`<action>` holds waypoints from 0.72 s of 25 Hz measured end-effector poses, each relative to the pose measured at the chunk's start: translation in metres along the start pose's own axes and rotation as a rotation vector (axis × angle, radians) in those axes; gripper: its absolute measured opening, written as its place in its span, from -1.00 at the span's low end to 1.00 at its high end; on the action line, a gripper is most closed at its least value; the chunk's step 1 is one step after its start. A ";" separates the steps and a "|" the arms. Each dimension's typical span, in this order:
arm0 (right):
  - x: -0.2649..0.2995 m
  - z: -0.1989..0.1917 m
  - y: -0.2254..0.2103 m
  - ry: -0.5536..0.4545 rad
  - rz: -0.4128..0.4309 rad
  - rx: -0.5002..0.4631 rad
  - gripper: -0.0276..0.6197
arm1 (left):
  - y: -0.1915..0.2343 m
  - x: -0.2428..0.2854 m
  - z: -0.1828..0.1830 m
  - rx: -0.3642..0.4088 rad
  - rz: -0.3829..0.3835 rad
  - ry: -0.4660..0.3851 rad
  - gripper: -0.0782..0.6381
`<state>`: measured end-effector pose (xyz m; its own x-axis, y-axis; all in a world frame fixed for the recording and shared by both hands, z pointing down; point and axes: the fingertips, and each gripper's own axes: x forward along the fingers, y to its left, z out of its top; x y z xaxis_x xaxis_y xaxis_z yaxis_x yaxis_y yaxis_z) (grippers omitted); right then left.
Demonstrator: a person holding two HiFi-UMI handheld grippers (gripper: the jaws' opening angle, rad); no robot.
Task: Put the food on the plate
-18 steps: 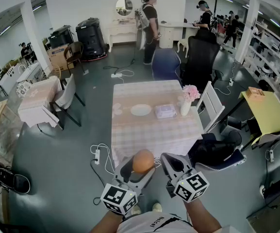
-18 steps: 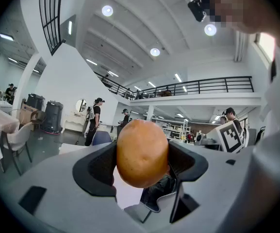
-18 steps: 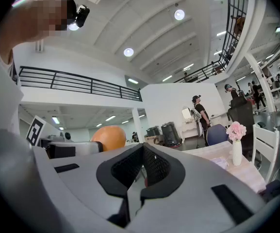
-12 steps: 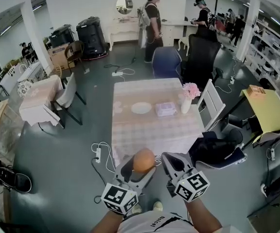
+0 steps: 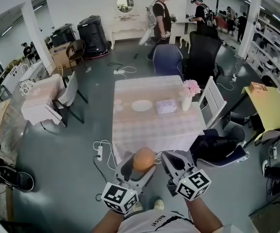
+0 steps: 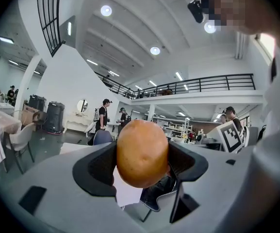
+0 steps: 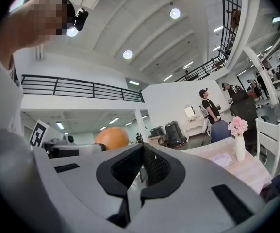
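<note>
My left gripper point(image 5: 140, 165) is shut on a round orange-brown food item point(image 5: 143, 159), held low in front of me, near the table's front edge. In the left gripper view the food point(image 6: 142, 152) fills the gap between the dark pads. My right gripper point(image 5: 172, 162) hangs just to the right, shut with nothing in it; its pads meet in the right gripper view point(image 7: 142, 166), where the food point(image 7: 111, 138) shows at left. A white plate point(image 5: 141, 105) lies on the table point(image 5: 154, 125) with the pale checked cloth, far ahead of both grippers.
Beside the plate lie a clear tissue pack point(image 5: 166, 106) and a white vase of pink flowers point(image 5: 190, 95). A white chair point(image 5: 213, 103) and a dark bag point(image 5: 218, 148) stand right of the table, cables and a power strip point(image 5: 100, 153) on the floor left. People stand at the back.
The head view has drifted slightly, so the table sits a little farther up. The person at the back has stepped right. Both grippers and the held food keep their places.
</note>
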<state>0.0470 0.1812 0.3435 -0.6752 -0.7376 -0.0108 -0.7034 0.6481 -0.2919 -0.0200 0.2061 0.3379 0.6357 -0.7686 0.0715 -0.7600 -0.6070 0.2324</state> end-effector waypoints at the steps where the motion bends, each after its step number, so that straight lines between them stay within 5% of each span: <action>1: -0.001 0.001 -0.001 -0.005 0.004 0.007 -0.87 | 0.000 0.001 0.000 0.001 0.004 -0.001 0.15; 18: -0.020 0.012 -0.023 -0.044 0.034 0.024 -0.87 | -0.001 0.015 0.001 0.029 0.080 0.001 0.15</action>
<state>0.0796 0.1785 0.3390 -0.6879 -0.7231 -0.0632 -0.6742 0.6688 -0.3133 -0.0095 0.1946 0.3376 0.5733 -0.8145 0.0895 -0.8117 -0.5496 0.1977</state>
